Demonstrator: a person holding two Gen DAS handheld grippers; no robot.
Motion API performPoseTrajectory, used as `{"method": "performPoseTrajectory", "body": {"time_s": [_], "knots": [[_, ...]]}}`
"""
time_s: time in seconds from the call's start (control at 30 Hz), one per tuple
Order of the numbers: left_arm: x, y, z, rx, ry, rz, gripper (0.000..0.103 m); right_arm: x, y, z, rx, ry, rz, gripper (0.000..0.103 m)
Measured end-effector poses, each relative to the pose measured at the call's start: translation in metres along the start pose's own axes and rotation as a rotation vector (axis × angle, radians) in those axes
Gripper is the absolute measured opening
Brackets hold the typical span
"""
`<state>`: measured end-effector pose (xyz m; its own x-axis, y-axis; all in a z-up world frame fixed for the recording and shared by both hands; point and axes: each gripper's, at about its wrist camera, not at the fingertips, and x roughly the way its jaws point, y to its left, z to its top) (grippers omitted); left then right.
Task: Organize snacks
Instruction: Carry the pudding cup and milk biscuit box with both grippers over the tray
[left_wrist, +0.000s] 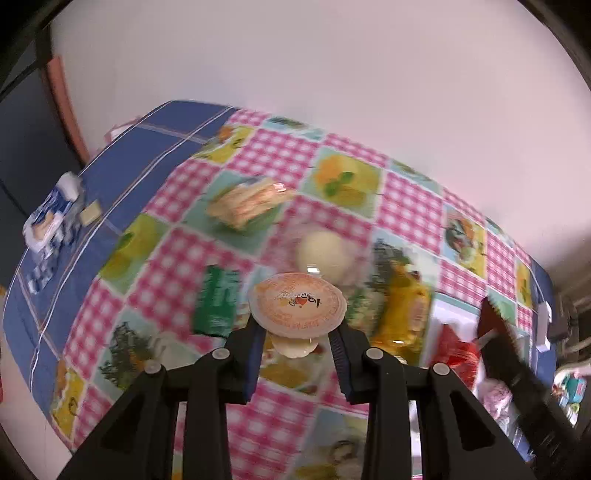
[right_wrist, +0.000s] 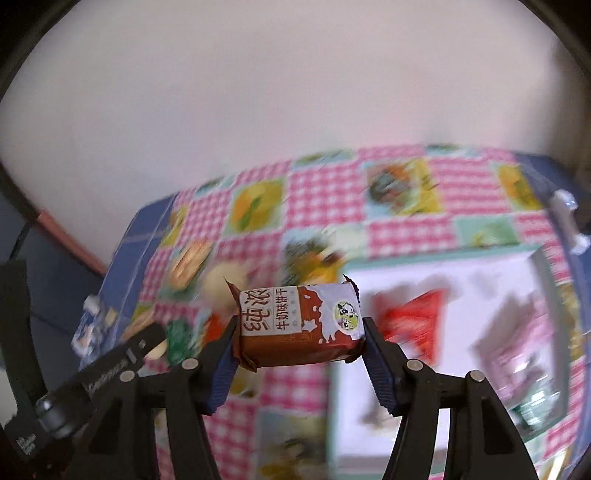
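A small jelly cup (left_wrist: 297, 308) with an orange foil lid hangs above the table, and my left gripper (left_wrist: 298, 338) is shut on its body below the lid. In the right wrist view, my right gripper (right_wrist: 300, 341) is shut on a brown and white biscuit pack (right_wrist: 299, 326), gripped end to end and lifted clear of the table. A white compartment tray (right_wrist: 399, 280) lies below and to the right of the pack, with a red packet (right_wrist: 419, 321) and a pink packet (right_wrist: 517, 350) in it. The left gripper's body (right_wrist: 110, 365) shows at the lower left of that view.
On the patterned tablecloth (left_wrist: 266, 155) lie a wafer pack (left_wrist: 247, 203), a second pale jelly cup (left_wrist: 325, 254), a green packet (left_wrist: 216, 301) and a yellow packet (left_wrist: 406, 314). A blue and white pack (left_wrist: 51, 218) sits at the table's left edge. A wall stands behind.
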<state>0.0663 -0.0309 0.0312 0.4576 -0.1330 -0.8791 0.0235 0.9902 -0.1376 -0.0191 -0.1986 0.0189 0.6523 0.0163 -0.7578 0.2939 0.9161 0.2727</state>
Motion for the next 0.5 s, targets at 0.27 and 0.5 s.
{"method": "performPoseTrajectory", "body": {"time_s": [0.27, 0.5], "knots": [[0.002, -0.078, -0.005, 0.108, 0.006, -0.109, 0.035, -0.019, -0.098, 0.009, 0.106, -0.110, -0.187, 0.065], [0.019, -0.155, -0.016, 0.188, 0.064, -0.196, 0.035, -0.009, -0.167, 0.023, 0.183, -0.088, -0.275, 0.065]]}}
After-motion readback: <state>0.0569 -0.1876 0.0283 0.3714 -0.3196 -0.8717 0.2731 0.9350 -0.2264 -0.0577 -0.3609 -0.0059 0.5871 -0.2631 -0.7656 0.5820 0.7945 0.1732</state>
